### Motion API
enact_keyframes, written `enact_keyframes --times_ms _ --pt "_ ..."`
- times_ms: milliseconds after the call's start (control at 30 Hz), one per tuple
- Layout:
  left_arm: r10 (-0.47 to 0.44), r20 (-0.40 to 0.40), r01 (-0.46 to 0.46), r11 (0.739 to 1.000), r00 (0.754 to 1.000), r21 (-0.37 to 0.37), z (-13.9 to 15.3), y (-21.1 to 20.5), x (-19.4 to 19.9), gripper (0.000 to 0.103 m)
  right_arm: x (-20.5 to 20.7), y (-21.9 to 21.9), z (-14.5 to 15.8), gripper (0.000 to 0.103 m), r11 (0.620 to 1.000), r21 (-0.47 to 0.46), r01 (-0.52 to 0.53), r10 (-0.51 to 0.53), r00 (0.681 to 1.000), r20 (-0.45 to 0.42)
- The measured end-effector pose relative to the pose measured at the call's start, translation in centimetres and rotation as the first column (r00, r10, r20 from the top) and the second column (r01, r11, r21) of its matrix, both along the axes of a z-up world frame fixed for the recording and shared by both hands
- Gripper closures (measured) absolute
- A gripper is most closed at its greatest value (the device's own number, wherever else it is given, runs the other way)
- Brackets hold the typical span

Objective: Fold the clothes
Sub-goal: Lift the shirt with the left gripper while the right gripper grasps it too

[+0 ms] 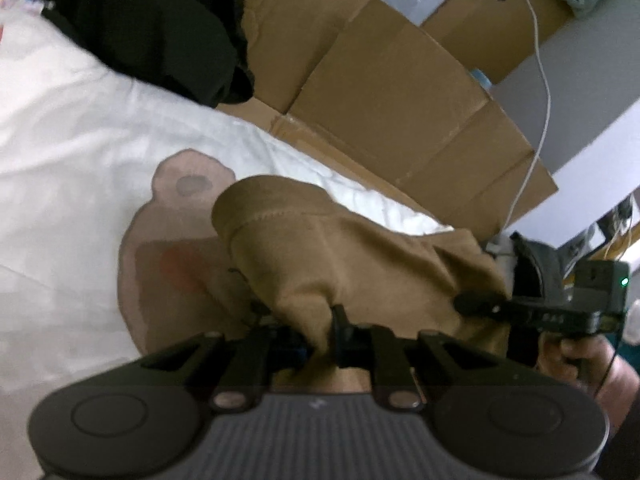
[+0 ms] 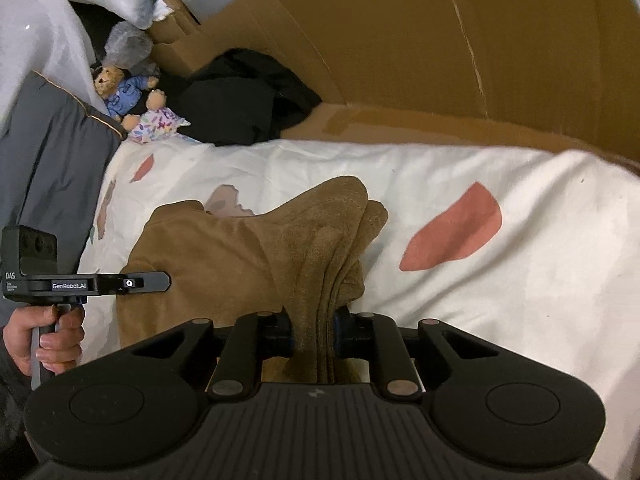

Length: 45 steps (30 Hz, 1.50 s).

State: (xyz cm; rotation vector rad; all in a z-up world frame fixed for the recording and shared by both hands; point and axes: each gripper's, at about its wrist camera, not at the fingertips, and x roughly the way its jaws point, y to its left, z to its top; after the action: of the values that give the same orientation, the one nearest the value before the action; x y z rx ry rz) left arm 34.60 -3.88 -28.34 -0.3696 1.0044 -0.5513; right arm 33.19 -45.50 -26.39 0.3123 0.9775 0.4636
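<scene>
Fabric, a tan garment [image 2: 240, 256], sits centre frame on the white patterned bedsheet [image 2: 440, 168], bunched up toward both cams. Right gripper [image 2: 312, 332] is clamped on several stacked layers; left gripper [image 1: 320, 332] is pinched on another edge w/ barely any gap. Probably two grip pts so the cloth spans between hands, ready for folding over.

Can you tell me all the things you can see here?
brown garment: one, tan, on the bed, pinched by both grippers
bedsheet: one, white with pink patches, under the garment
black clothes: one pile, far edge of bed
teddy bear: one, blue top, far left corner
cardboard boxes: several, brown, behind the bed
white cable: one, hanging over boxes
left gripper: black, shut on garment
right gripper: black, shut on garment
</scene>
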Motion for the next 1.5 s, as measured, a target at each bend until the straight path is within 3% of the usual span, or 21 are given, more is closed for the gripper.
enact_keyframes --times_ms 800,1267,1500 --pt "-0.042 0.166 0.033 0.998 0.985 0.055 15.2 -1.5 -11.4 0.092 -12.7 1.0 13.9 0.087 0.998 -0.001 0.063 -0.062 0.982 0.180" --pt "-0.053 0.303 0.038 0.998 0.952 0.052 24.9 -3.8 -16.4 0.092 -18.7 -0.2 23.1 0.087 0.998 0.020 0.068 -0.070 0.935 0.348" --pt "-0.090 0.393 0.067 0.995 0.915 0.073 30.7 -7.5 -18.8 0.092 -21.6 -2.6 28.1 0.087 0.996 0.047 0.082 -0.094 0.897 0.432"
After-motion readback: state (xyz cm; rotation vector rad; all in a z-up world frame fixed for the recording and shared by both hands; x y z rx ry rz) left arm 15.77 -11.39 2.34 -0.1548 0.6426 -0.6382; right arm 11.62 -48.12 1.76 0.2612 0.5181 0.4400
